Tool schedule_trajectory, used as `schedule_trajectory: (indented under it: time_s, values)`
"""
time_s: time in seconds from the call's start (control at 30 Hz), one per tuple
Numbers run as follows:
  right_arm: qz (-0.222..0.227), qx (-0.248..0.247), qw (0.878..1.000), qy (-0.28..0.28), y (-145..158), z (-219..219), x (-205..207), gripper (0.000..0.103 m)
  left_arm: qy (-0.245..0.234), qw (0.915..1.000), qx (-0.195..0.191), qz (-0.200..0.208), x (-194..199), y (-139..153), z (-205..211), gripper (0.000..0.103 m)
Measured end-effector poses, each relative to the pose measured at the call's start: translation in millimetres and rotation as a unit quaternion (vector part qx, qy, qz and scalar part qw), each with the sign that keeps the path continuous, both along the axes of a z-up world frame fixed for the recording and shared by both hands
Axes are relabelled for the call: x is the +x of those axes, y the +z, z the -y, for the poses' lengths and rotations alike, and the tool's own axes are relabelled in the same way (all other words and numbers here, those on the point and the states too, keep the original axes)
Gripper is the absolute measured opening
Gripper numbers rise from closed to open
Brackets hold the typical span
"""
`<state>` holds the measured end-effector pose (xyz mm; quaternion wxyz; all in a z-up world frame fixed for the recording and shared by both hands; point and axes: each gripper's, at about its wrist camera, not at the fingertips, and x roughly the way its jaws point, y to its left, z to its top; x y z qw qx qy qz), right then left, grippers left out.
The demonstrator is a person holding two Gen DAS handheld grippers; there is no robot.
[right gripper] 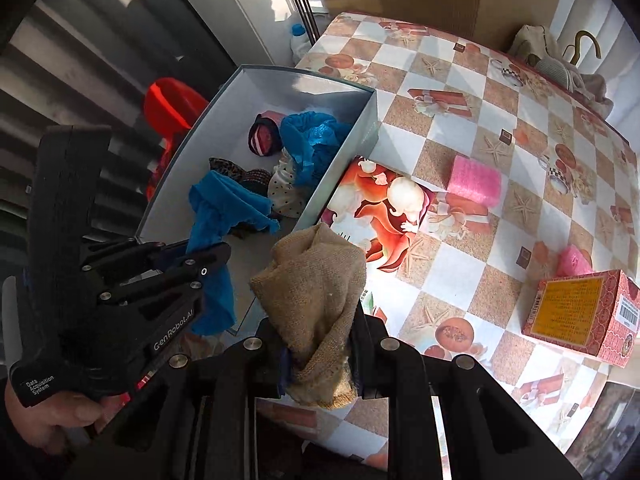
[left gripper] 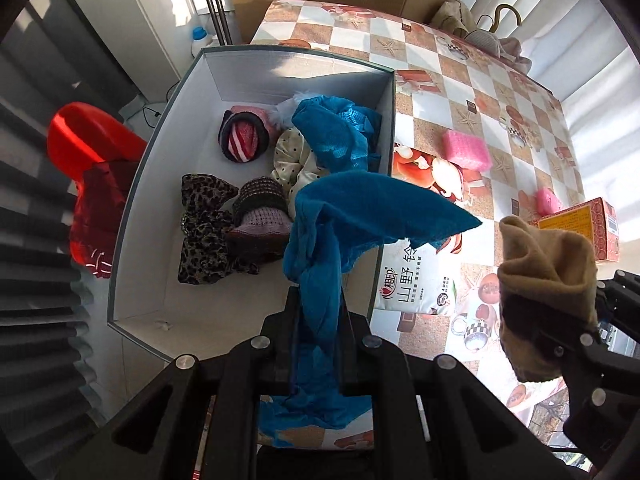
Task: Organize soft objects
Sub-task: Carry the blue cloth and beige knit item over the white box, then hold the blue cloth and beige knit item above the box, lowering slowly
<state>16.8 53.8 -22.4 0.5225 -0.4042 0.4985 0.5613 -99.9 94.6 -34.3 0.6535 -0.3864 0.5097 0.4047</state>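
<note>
My left gripper (left gripper: 318, 308) is shut on a blue cloth (left gripper: 360, 208) and holds it above the near right corner of an open white box (left gripper: 160, 184). The box holds a second blue cloth (left gripper: 336, 132), a striped hat (left gripper: 242, 140), a leopard bow (left gripper: 204, 228), a knitted hat (left gripper: 260, 208) and a dotted cloth (left gripper: 290, 156). My right gripper (right gripper: 318, 344) is shut on a tan knitted cloth (right gripper: 316, 280), held above the table just right of the box (right gripper: 344, 140). The left gripper (right gripper: 192, 256) with its blue cloth (right gripper: 224, 208) shows in the right wrist view.
The checked tablecloth (right gripper: 460, 264) carries a tissue pack (right gripper: 384, 208), a pink sponge (right gripper: 474, 180), a smaller pink piece (right gripper: 572, 262) and a red carton (right gripper: 580, 316). A cloth heap with a hook (right gripper: 560, 60) lies at the far edge. A red chair (left gripper: 92, 140) stands left of the box.
</note>
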Motion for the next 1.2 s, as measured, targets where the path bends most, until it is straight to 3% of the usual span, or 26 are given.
schedule_trajectory:
  time_s: [0.67, 1.2]
  values:
    - [0.007, -0.01, 0.998, 0.065, -4, -24, -54, 0.024, 0.053, 0.9981, -0.03, 0.009, -56, -20, -12, 0.015]
    - [-0.001, -0.029, 0.998, 0.058, -14, -45, -76, 0.024, 0.055, 0.9976, -0.037, 0.018, -70, -29, -24, 0.015]
